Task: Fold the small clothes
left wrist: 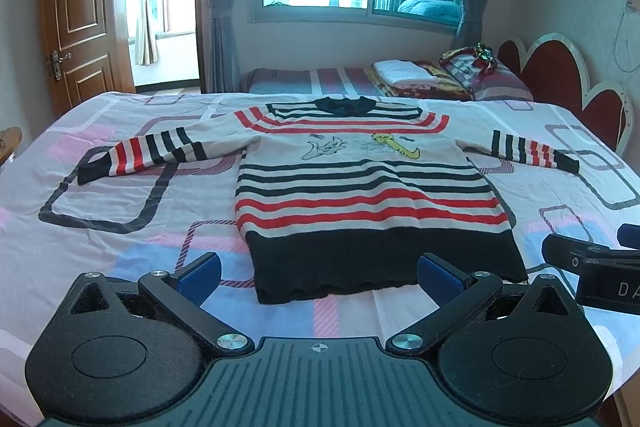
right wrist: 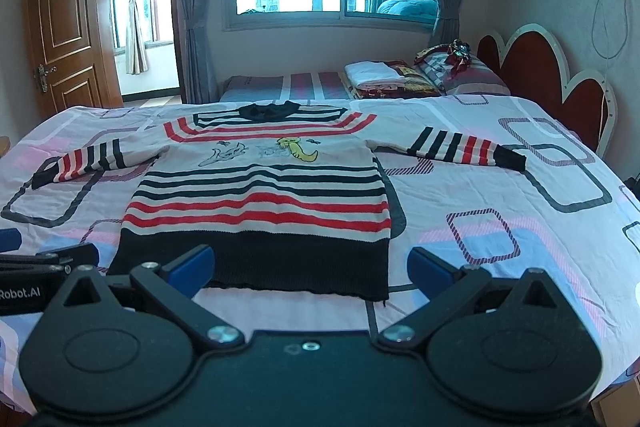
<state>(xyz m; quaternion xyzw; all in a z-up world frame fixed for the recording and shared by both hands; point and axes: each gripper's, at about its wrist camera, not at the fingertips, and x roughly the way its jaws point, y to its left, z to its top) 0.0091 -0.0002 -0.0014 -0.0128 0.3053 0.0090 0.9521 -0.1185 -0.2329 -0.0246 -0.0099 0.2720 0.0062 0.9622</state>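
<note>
Fingers (left wrist: 199,277) of both grippers stand apart, empty; sweater (left wrist: 360,195) lies flat on bed (left wrist: 120,247). Next, presumably: grasp 9 o'clock sleeve (left wrist: 148,153).

We see our left gripper (left wrist: 319,277) up close: matte black body, two black linkage arms ending in blue fingers (left wrist: 202,277), with ribbed pad faces. Silver screws (left wrist: 231,341) shine at the pivots, smaller ones further out. Round black discs flank a ridged grey-black plate stamped with a small crosshair mark (left wrist: 321,347). Triangular cut-outs sit in the outer links. Our right gripper (right wrist: 310,267) is built the same, black with blue fingers (right wrist: 430,269) and silver screws, though its centre plate is smooth. White lettering shows on each housing from the other's camera: "Robot.AI" (right wrist: 20,294) on the left.
</note>
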